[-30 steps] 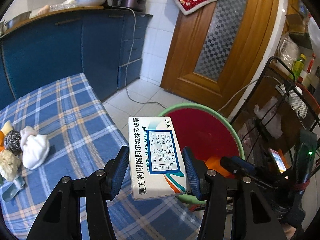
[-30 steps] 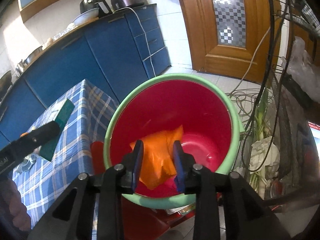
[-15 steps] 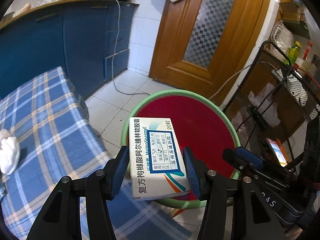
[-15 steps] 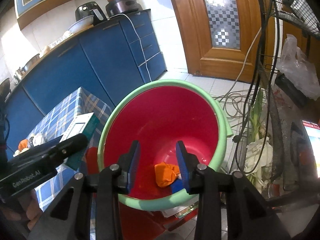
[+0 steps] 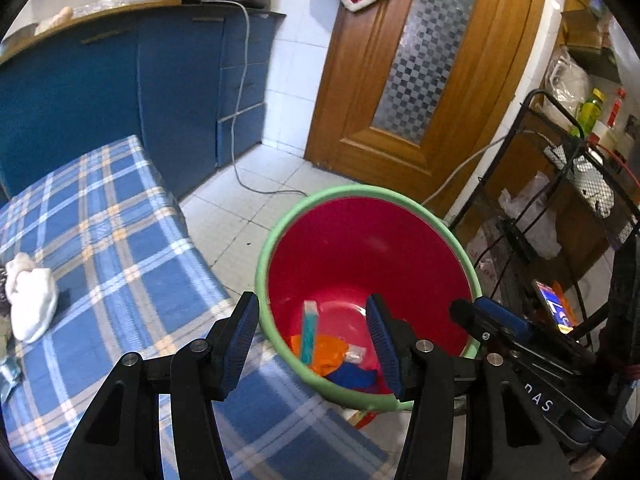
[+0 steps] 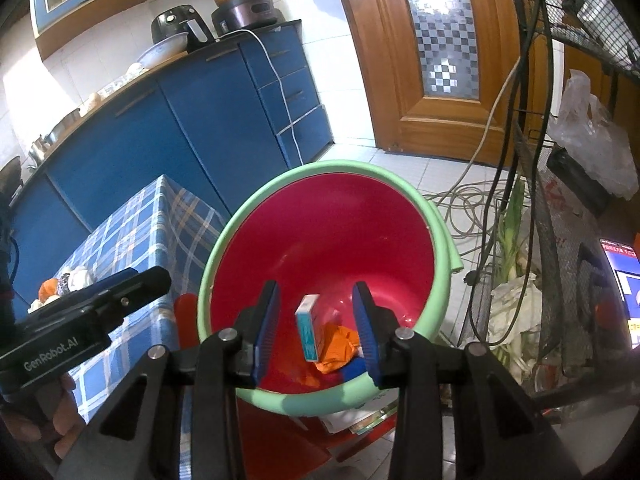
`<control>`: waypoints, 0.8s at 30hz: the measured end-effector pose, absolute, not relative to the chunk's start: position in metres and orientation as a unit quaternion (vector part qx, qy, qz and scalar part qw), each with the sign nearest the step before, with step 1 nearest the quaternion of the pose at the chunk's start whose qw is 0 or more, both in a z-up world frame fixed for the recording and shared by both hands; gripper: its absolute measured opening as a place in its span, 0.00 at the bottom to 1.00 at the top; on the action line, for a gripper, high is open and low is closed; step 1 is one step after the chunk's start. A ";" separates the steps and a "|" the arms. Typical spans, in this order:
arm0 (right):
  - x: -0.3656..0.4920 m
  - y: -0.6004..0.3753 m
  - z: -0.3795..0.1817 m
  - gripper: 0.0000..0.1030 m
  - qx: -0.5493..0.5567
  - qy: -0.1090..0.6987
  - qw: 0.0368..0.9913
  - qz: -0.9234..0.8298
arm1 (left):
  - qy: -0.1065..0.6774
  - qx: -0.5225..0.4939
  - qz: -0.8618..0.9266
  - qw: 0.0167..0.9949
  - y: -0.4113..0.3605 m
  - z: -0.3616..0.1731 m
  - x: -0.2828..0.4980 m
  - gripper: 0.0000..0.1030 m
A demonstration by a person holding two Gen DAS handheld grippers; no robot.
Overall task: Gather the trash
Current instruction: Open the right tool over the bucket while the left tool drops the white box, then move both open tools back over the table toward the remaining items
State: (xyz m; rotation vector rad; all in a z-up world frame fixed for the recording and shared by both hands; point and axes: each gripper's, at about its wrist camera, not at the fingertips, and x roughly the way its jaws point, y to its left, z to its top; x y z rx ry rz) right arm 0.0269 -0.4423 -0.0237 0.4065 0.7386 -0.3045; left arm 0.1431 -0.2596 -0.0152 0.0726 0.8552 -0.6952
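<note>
A red bucket with a green rim (image 5: 280, 220) (image 6: 436, 216) stands on the floor beside the table. Inside it a white and teal medicine box (image 5: 310, 330) (image 6: 307, 326) stands on end against an orange wrapper (image 5: 332, 354) (image 6: 338, 344) and a blue scrap (image 5: 352, 376). My left gripper (image 5: 314, 342) hangs open above the bucket's near rim with nothing between its fingers. My right gripper (image 6: 316, 330) is over the bucket too, its jaws opening and empty. White crumpled paper (image 5: 30, 300) lies on the blue checked tablecloth (image 5: 112, 248).
More scraps (image 6: 68, 284) sit on the table's far left. A black wire rack (image 5: 560, 216) with bags and bottles stands right of the bucket, cables (image 6: 464, 208) coil on the tiled floor, and blue cabinets (image 5: 120, 92) and a wooden door (image 5: 424, 60) lie behind.
The medicine box left my left gripper and dropped into the bucket. The orange wrapper fell from my right gripper earlier, and its jaws have spread wider.
</note>
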 end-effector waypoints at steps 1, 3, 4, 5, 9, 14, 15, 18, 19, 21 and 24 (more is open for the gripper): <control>0.027 -0.440 -0.023 0.41 0.195 0.356 0.902 -0.146 | 0.406 0.031 -0.327 0.853 -0.255 -0.014 0.143 0.55; 0.028 -0.435 -0.021 0.42 0.193 0.355 0.904 -0.140 | 0.405 0.027 -0.320 0.856 -0.247 -0.011 0.143 0.55; 0.029 -0.431 -0.020 0.43 0.191 0.355 0.905 -0.137 | 0.404 0.025 -0.313 0.859 -0.241 -0.010 0.143 0.55; 0.030 -0.430 -0.019 0.44 0.190 0.355 0.905 -0.135 | 0.403 0.023 -0.308 0.862 -0.235 -0.008 0.143 0.55; 0.034 -0.417 -0.017 0.49 0.184 0.357 0.907 -0.122 | 0.400 0.014 -0.287 0.870 -0.214 -0.004 0.144 0.55; 0.039 -0.402 -0.015 0.55 0.177 0.361 0.910 -0.107 | 0.393 0.000 -0.258 0.882 -0.179 0.003 0.145 0.55; 0.040 -0.398 -0.014 0.55 0.174 0.362 0.910 -0.103 | 0.392 -0.001 -0.252 0.884 -0.174 0.004 0.146 0.55; 0.044 -0.388 -0.012 0.57 0.167 0.364 0.911 -0.095 | 0.390 -0.011 -0.228 0.892 -0.151 0.006 0.150 0.55; 0.045 -0.384 -0.012 0.57 0.165 0.365 0.912 -0.092 | 0.389 -0.017 -0.219 0.895 -0.141 0.007 0.151 0.55; 0.048 -0.377 -0.011 0.58 0.161 0.366 0.912 -0.086 | 0.387 -0.023 -0.203 0.899 -0.126 0.008 0.152 0.55; 0.053 -0.366 -0.010 0.60 0.155 0.369 0.913 -0.077 | 0.384 -0.030 -0.180 0.905 -0.103 0.009 0.154 0.55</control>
